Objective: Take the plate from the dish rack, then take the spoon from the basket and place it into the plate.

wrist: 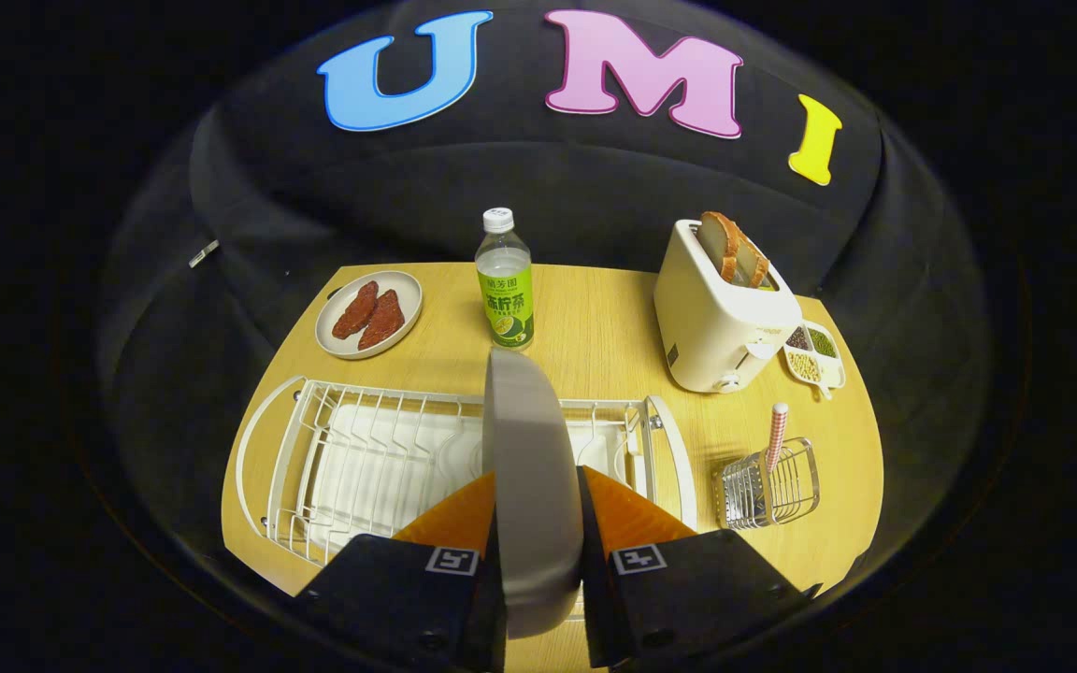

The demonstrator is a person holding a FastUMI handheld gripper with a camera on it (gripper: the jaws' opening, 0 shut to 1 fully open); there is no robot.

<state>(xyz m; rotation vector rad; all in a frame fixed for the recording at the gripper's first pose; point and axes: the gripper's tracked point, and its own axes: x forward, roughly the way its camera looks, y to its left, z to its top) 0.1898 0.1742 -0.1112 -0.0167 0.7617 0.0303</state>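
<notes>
Grey round plate (534, 486) held edge-on, clamped between both gripper (536, 509) fingers, above white wire dish rack (361, 458). Green-labelled bottle (505, 280) stands beyond; steel wire basket (768, 486) with striped-handled spoon (776, 435) alongside the rack.

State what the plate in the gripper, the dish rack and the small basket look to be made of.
Plate, clamped edge-on in the gripper: matte grey, smooth, likely ceramic or melamine.
Dish rack: thin white wires, seemingly coated metal, over a white plastic-looking tray.
Basket: bare shiny wire, probably steel.

Grey plate (531, 467) stands edge-on above the white dish rack (351, 449); spoon (775, 437) upright in the wire basket (772, 486).
</notes>
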